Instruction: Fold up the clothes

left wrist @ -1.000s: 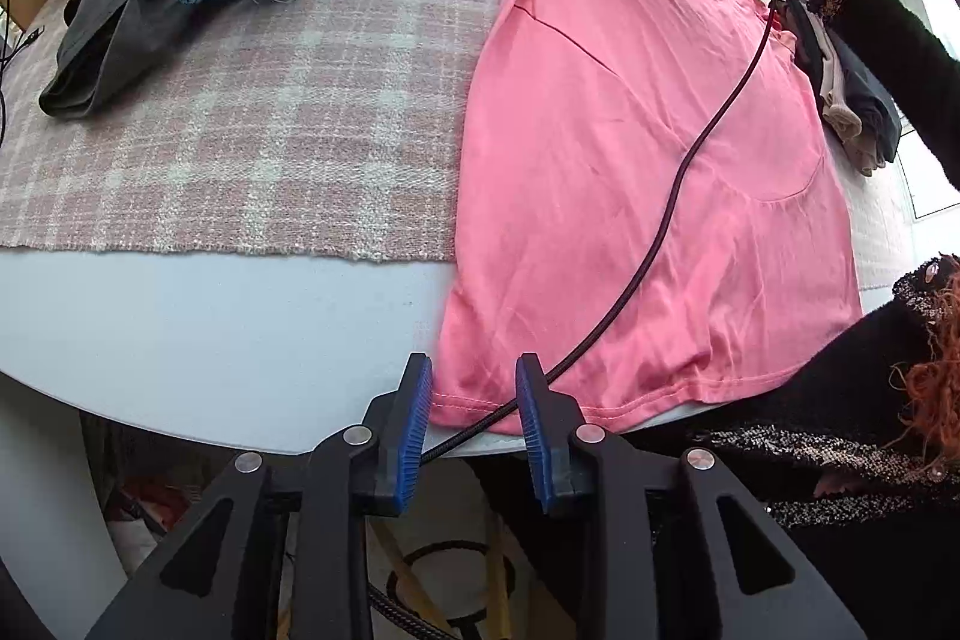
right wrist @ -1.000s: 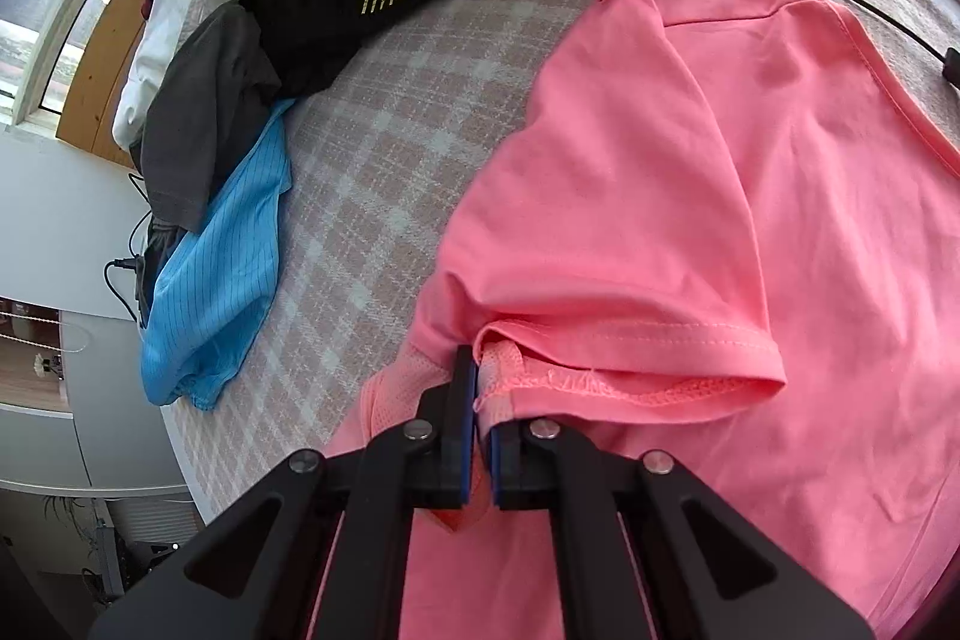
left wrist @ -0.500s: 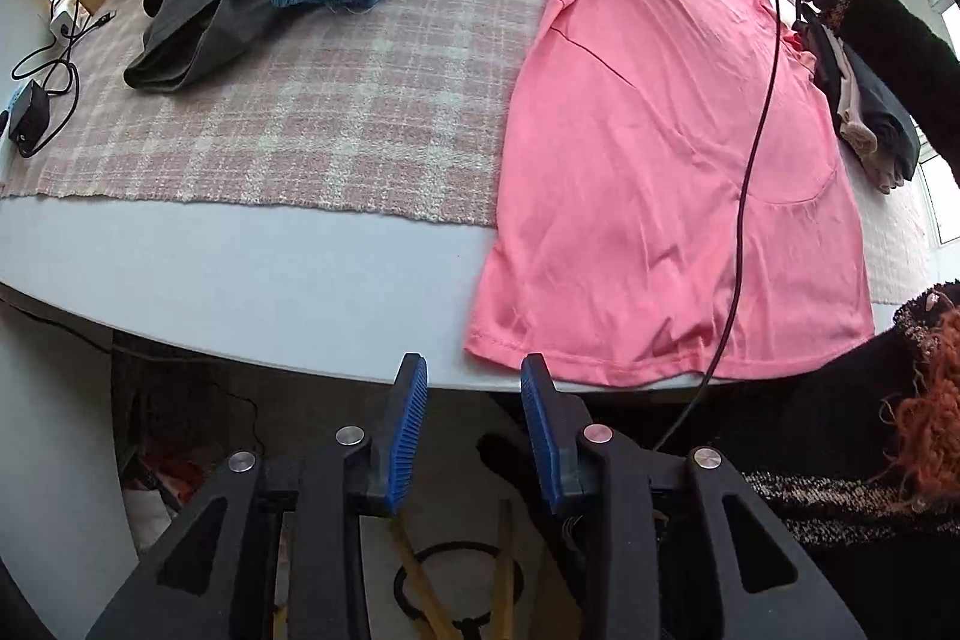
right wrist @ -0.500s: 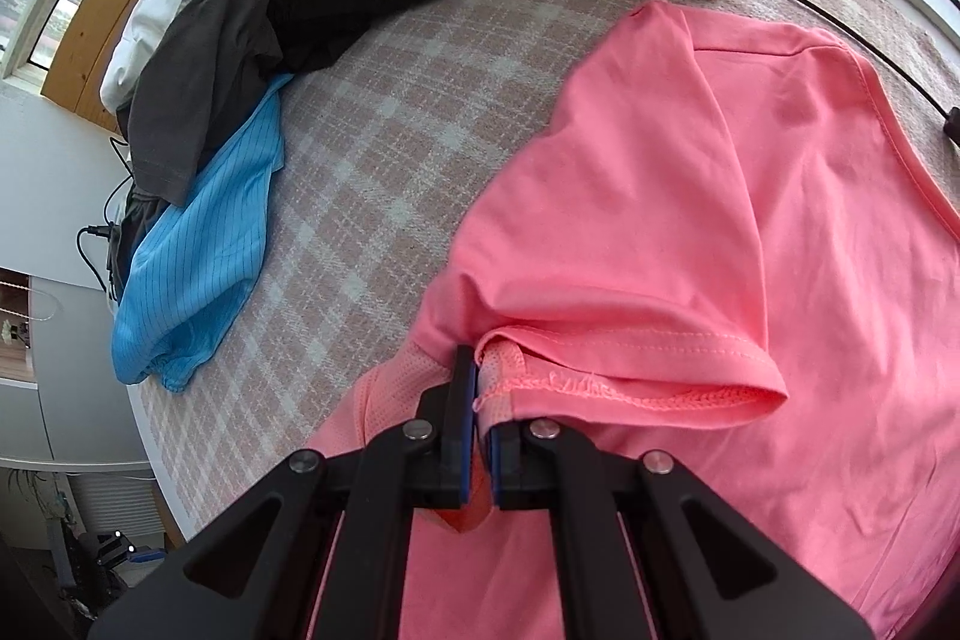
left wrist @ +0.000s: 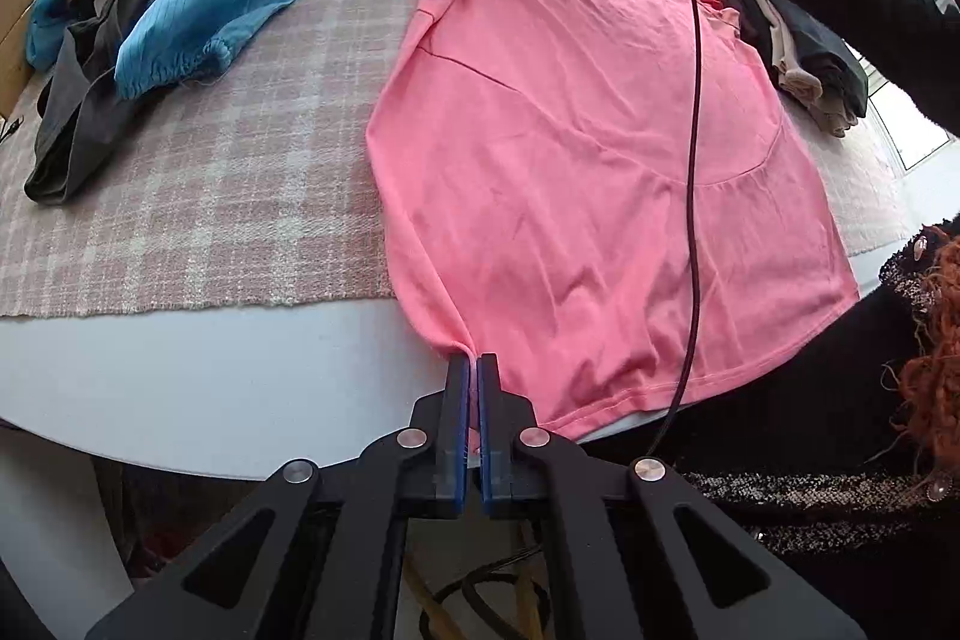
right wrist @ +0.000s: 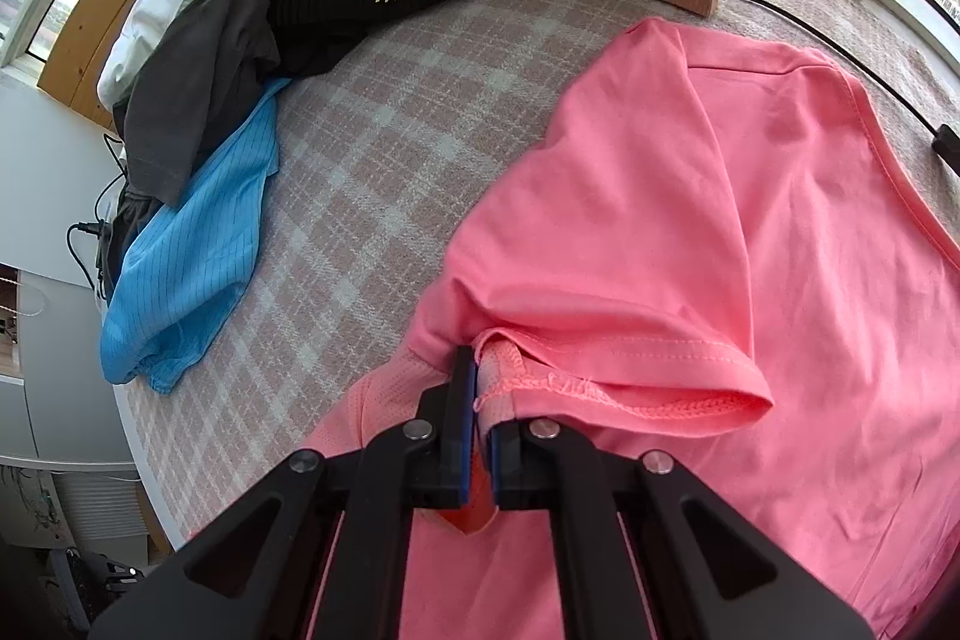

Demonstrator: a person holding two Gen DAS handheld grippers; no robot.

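Mostly I see the pink shirt (left wrist: 576, 172) spread flat on the checked cloth (left wrist: 198, 196), its hem hanging past the table (left wrist: 198, 382) edge and out of view. My left gripper (left wrist: 472, 370) has just been closing and now pinches the hem corner, angled steeply down. My right gripper (right wrist: 478, 376) clamps the folded sleeve at the far end.

Pink tee (left wrist: 570, 172) spread flat on plaid cloth, hem over table edge, sleeve folded inward.
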